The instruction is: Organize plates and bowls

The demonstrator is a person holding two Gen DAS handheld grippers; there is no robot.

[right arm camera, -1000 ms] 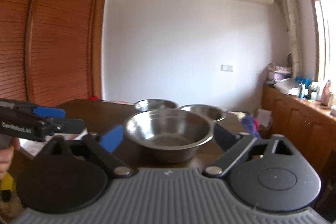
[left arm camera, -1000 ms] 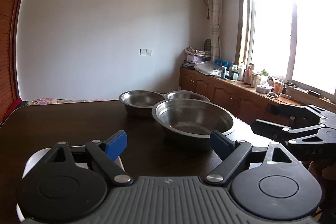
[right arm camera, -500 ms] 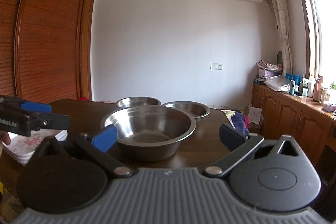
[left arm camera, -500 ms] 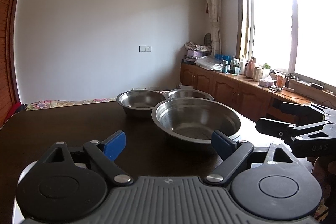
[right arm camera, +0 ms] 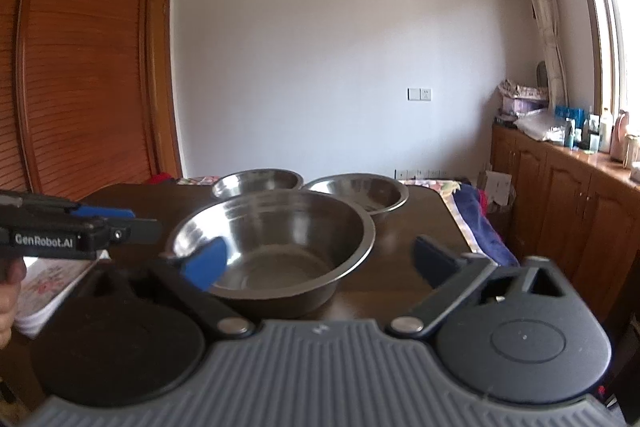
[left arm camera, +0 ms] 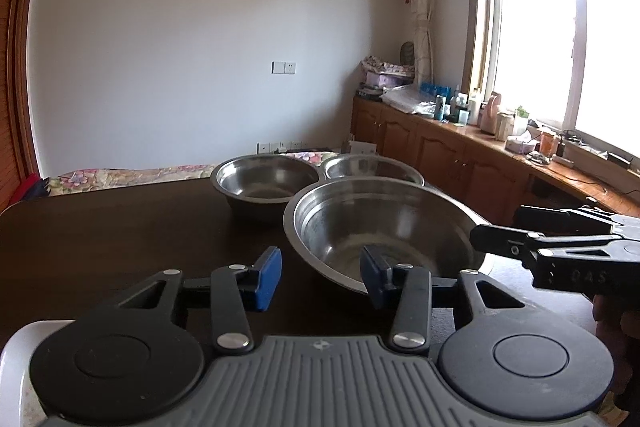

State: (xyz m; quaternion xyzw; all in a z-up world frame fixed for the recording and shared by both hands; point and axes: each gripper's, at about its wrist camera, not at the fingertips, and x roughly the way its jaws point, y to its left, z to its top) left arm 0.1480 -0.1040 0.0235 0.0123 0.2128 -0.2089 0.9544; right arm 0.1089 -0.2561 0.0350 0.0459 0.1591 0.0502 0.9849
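Bowl [right arm camera: 276,239] of shiny steel, wide, deep, empty, upright on table [right arm camera: 416,227].

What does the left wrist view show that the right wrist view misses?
Left wrist only: the bright window and the whole cluttered wooden counter below it. Right wrist only: the louvred wooden wardrobe and the floral white plates at the table's left edge. Both: three round steel bowls, the largest bowl nearest, on the dark wooden table.
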